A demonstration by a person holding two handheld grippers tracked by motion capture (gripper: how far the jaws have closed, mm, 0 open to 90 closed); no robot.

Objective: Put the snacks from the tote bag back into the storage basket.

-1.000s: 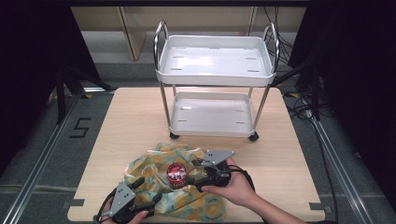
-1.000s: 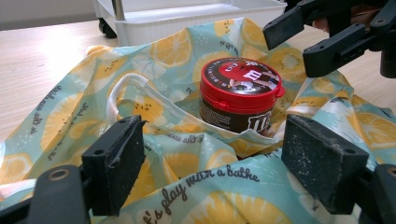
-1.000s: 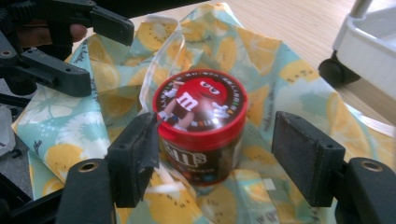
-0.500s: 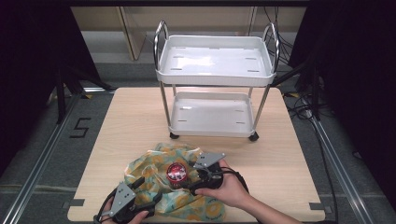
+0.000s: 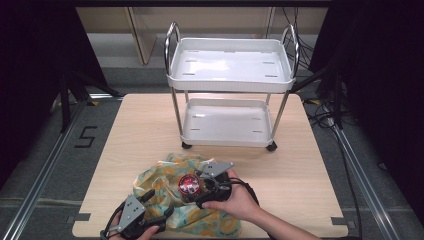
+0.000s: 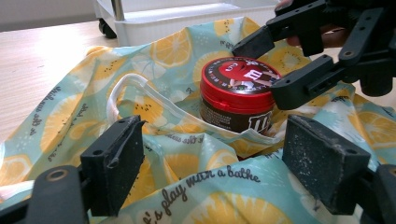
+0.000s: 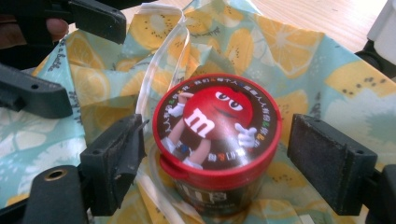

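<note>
As crumpled lemon-print bag (image 7: 299, 51) sags, glossy round red-lidded tub (image 7: 218, 140) — matte right gripper (image 7: 229, 168) parted.

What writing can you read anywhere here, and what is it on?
"m": white letter on the tub lid.
"m": on the tub's brown side.
"play with a bathe": cursive print on the lemon bag, last words uncertain.
"5": floor mark left of the table.
The ring of small characters round the lid's edge is too small to read.

The high view looks forward and down over the whole tabletop (image 5: 300, 165). Both gripper views sit close and low, facing each other across the red-lidded tub (image 6: 238, 91).
</note>
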